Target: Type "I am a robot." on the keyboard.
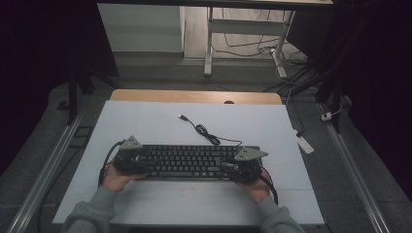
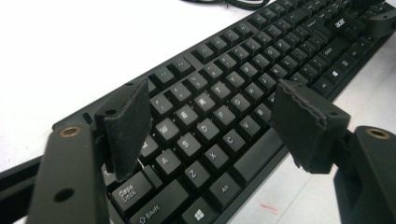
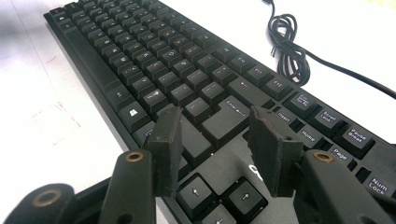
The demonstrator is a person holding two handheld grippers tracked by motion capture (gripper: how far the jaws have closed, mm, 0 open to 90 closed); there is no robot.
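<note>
- Keyboard (image 1: 187, 162) flat on the white bench (image 1: 145, 121), near the person's edge, long axis running left to right across the high view.
- Left tool (image 1: 127, 158) over the keyboard's left end, right tool (image 1: 245, 166) over the right end; each hand just as near to its own end, so neither has the advantage.
- Left tool (image 2: 219, 121): jaws released and wide, pads hovering above the letter rows near W, E, A, S, nothing between them; keyboard stretching away forward and to the right.
- Right tool (image 3: 217, 149): jaws parted too, gripping nothing, poised above the gap between Enter and the arrow keys; keyboard body running away to the upper left.
- Probably a two-ended lift or shift ahead; in that case each tool must drop to the thin edge of its end, not the key tops.
- Keyboard: matt black plastic, low slab, ranks of squarish caps with white legends.
- Cable (image 1: 204, 131): thin, black, glossy, loosely coiled behind the keyboard, plug end lying free on the bench.
- Pads: dark foam, edges ragged.
</note>
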